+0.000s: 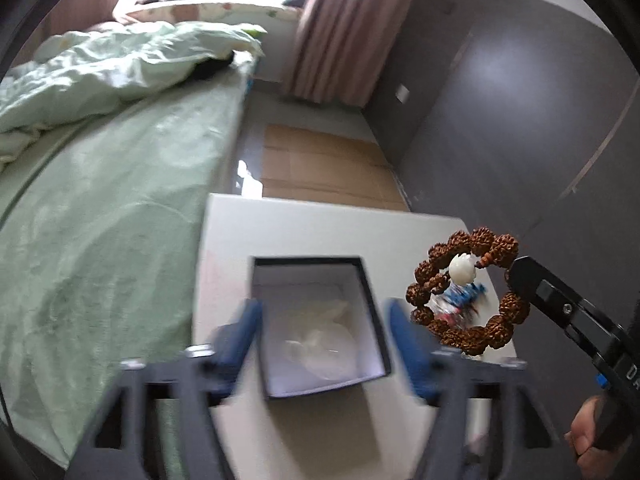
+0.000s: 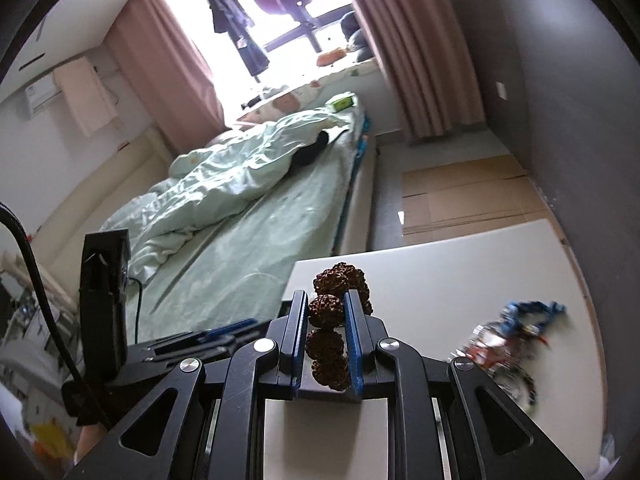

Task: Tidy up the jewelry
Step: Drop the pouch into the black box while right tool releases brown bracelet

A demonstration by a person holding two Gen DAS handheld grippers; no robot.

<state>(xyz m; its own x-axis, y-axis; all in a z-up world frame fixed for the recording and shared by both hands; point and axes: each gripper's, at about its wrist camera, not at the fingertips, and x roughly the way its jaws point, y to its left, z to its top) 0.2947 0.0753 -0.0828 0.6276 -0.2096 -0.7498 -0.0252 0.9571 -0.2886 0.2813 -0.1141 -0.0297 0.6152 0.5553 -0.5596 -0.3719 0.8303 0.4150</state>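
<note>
My right gripper (image 2: 326, 304) is shut on a brown bead bracelet (image 2: 330, 312) with knobbly beads, held above the white table (image 2: 460, 280). In the left wrist view the bracelet (image 1: 468, 292) hangs as a ring with a white bead from the right gripper (image 1: 516, 270), to the right of an open dark box (image 1: 372, 312) with a white inside. My left gripper (image 1: 324, 320) is open, its blue fingers on either side of the box, not touching it. More jewelry in blue, red and white (image 2: 516, 336) lies on the table.
A bed with green sheets (image 1: 120, 208) runs along the table's left side. Cardboard (image 1: 328, 164) lies on the floor beyond the table. A grey wall (image 1: 520, 120) stands to the right, with pink curtains (image 1: 344, 28) at the window.
</note>
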